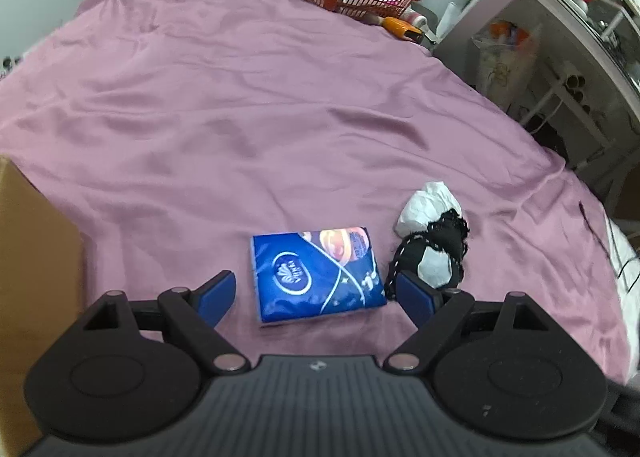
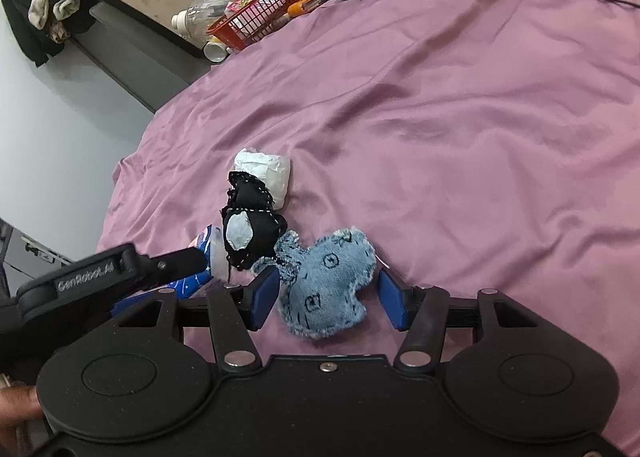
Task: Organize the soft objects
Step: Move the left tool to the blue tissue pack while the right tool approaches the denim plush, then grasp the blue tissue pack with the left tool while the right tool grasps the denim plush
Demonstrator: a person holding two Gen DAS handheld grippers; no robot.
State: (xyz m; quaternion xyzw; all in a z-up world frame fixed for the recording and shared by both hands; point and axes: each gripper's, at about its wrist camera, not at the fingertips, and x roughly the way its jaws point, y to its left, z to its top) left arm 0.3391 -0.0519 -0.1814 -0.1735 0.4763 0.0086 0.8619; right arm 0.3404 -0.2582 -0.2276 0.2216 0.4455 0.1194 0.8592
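Soft things lie in a loose cluster on the purple satin bedspread: a blue glossy tissue packet, a black stitched fabric pouch with a white patch, a crumpled white wad, and a frayed pale-denim stuffed shape. It looks like the pick-up stage. The right gripper is spread wide around the denim piece, holding nothing; closing on it seems next. The left gripper is likewise wide open and empty, straddling the tissue packet. A brown cardboard box waits just left, probably the destination.
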